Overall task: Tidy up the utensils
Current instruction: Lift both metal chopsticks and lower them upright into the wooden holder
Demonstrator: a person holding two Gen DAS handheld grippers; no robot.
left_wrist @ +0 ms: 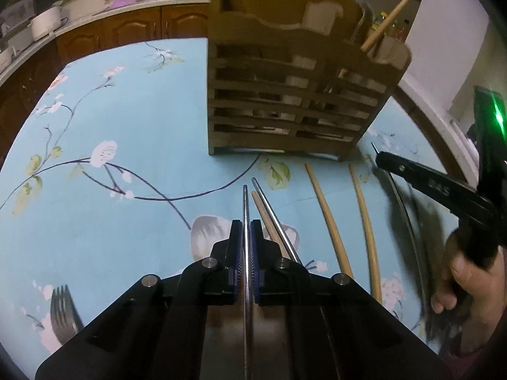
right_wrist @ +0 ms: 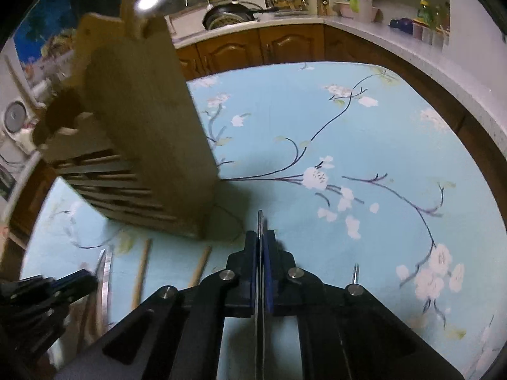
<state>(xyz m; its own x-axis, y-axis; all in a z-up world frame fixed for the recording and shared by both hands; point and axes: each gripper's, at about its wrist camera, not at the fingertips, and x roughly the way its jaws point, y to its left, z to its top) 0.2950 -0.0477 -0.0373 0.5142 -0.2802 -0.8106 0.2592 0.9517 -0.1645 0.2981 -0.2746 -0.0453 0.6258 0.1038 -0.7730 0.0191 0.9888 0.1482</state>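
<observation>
While you look along the left wrist view, your left gripper [left_wrist: 247,224] sits at bottom centre with its blue pads clamped on a thin metal chopstick [left_wrist: 245,202] that runs straight up between them. Just right of it a second metal chopstick [left_wrist: 275,218] and a wooden chopstick [left_wrist: 264,218] lie together on the blue floral tablecloth [left_wrist: 126,110]. Further right, two more wooden chopsticks [left_wrist: 328,215] lie apart from each other, pointing toward a slatted wooden utensil holder [left_wrist: 285,104] that stands at upper centre. A wooden stick and a metal handle lean out of its right compartment. At lower left a fork [left_wrist: 63,310] rests on the cloth. At the right edge your right gripper [left_wrist: 380,158] reaches in from a hand [left_wrist: 469,278], its tips together on a thin dark rod.

As you turn to the right wrist view, your right gripper [right_wrist: 261,237] fills bottom centre, pads narrowed onto a slim metal chopstick [right_wrist: 260,221] whose tip pokes just past them. The utensil holder [right_wrist: 139,133] stands at the left, blurred. Below it, wooden chopsticks [right_wrist: 141,269] lie on the tablecloth [right_wrist: 380,158]. At lower left your left gripper [right_wrist: 76,280] appears blurred beside a shiny metal piece; you cannot tell its grip from this angle. Kitchen counters curve along the top.
</observation>
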